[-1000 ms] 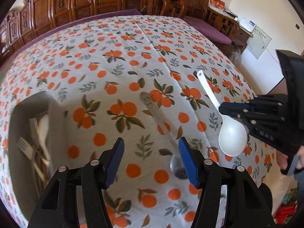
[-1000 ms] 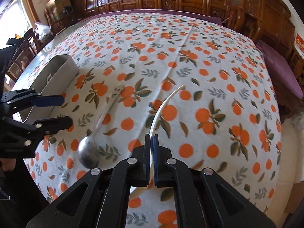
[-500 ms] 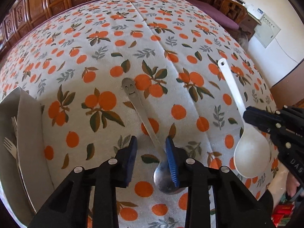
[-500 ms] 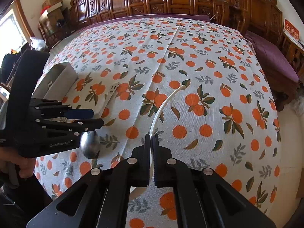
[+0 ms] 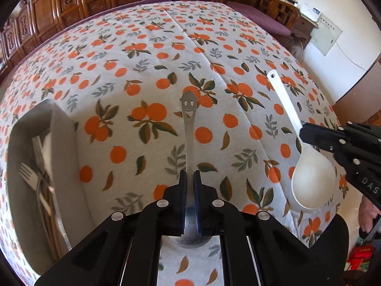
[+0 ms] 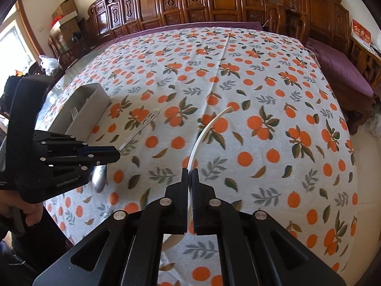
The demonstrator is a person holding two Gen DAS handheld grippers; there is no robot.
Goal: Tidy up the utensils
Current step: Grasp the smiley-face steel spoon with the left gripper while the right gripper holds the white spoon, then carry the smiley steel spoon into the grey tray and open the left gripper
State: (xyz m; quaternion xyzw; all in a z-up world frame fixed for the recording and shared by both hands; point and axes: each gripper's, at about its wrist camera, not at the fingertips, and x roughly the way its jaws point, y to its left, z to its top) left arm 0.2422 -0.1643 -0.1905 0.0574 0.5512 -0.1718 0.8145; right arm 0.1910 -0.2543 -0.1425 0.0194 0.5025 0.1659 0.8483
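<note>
Spoon bowls (image 5: 190, 224) partly hidden, apparently behind claws (image 5: 190, 178)

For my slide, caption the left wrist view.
Left tongs clamp a smiley-handled steel spoon beside a grey cutlery tray.

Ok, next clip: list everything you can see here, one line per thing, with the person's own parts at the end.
metal spoon: one, silver, smiley cut-out on the handle end, held in the left tool
plastic spoon: one, white, held in the right tool above the cloth
tray: one, grey, on the table's left side
forks: at least two, silver, lying in the tray
tablecloth: one, white with orange fruit print, covering the table
carved cabinets: a row, brown wood, behind the table
left tool: one, black, blue pads, shut on the metal spoon
right tool: one, black, shut on the plastic spoon
hand: one, gripping the left tool's handle
</note>
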